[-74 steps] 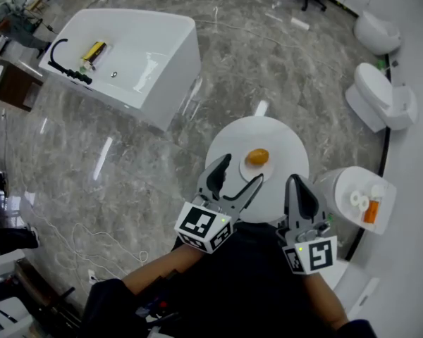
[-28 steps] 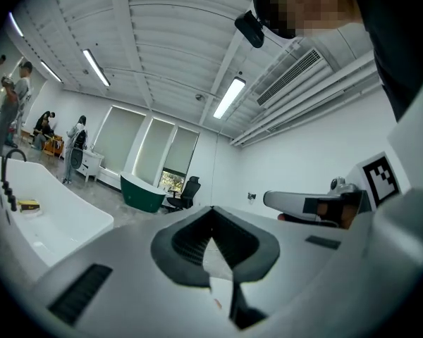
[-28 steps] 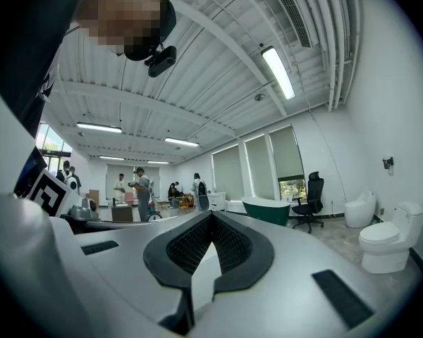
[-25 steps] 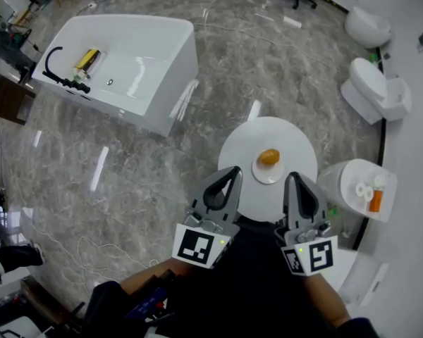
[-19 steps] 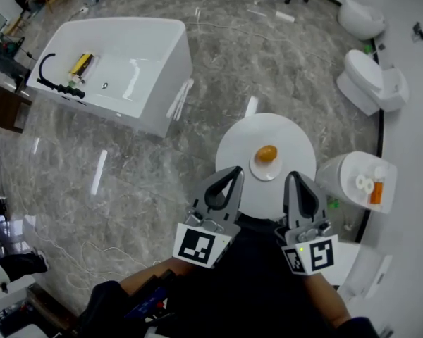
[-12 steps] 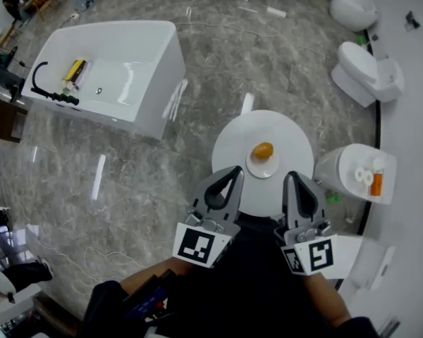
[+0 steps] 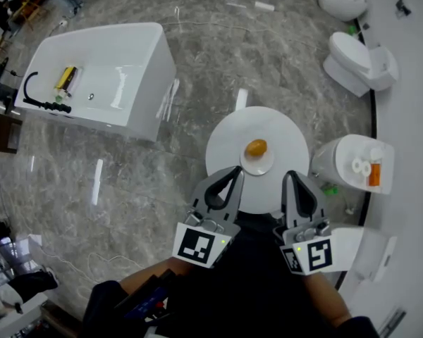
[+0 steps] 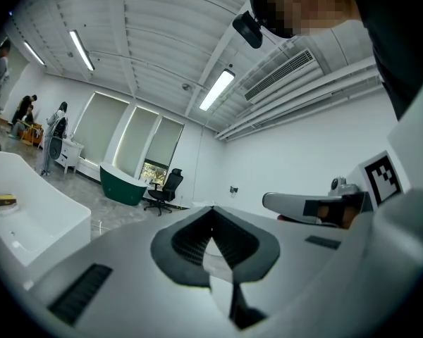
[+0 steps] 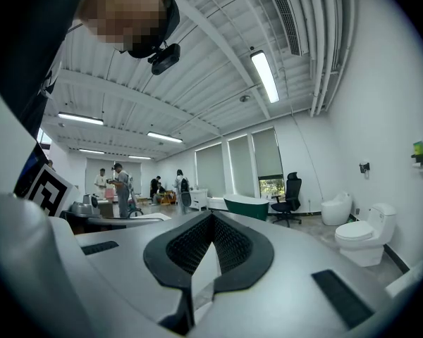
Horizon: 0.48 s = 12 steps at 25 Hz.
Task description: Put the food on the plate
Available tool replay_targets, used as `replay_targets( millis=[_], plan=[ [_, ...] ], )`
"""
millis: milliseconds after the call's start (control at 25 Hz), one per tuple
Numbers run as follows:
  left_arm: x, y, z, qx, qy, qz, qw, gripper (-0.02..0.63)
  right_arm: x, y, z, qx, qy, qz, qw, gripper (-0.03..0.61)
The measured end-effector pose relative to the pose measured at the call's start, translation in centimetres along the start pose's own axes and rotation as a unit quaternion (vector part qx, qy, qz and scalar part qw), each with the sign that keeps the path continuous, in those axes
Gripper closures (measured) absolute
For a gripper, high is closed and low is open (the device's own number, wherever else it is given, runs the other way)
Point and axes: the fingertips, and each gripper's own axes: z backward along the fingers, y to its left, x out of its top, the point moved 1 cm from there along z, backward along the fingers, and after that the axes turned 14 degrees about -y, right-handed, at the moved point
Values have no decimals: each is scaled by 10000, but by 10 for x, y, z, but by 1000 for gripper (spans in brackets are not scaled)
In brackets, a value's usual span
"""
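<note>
An orange piece of food (image 7: 256, 147) lies on a small white plate (image 7: 258, 167), which stands on a round white table (image 7: 229, 136). My left gripper (image 7: 235, 171) is shut and holds nothing, its tips at the table's near edge, just left of the plate. My right gripper (image 7: 291, 177) is also shut and empty at the table's near right edge. In the left gripper view the jaws (image 8: 212, 208) meet tip to tip and point out across the room. The right gripper view shows its jaws (image 9: 211, 215) closed the same way.
A white bathtub (image 7: 106, 76) stands at the left on the marble floor. Two toilets (image 7: 356, 62) are at the upper right. A white stand (image 7: 352, 171) with rolls and an orange bottle is right of the table. People stand far off in the room (image 9: 120, 182).
The left gripper's jaws, spread three seconds ago, are now shut. Over the last second the head view has drifted, so the table and bathtub slid slightly left. Both grippers keep their place.
</note>
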Motion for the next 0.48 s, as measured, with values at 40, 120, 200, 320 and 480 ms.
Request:
replay_targets(
  millis=[40,120,200,320,480],
  plan=[
    [-1,-2,-1,-24,7,35,10000,612,0,-1,1,0,7,1,10000,577],
    [-2,-4,-3,-86,1,99,9999,612,-1,-2,1,4,10,-3,10000,578],
    [-2,-7,-4,-135,-19,83,9999,612,0,-3,1,12,-4,-5,10000,577],
    [0,-15,-5,-217,-65,-102,9997,612,0,-6,4,15,15,2,10000,577],
    [-2,-21,-7,-234,-38,-100,9997,612,1,-9,6,64,24,28,10000,578]
  ],
)
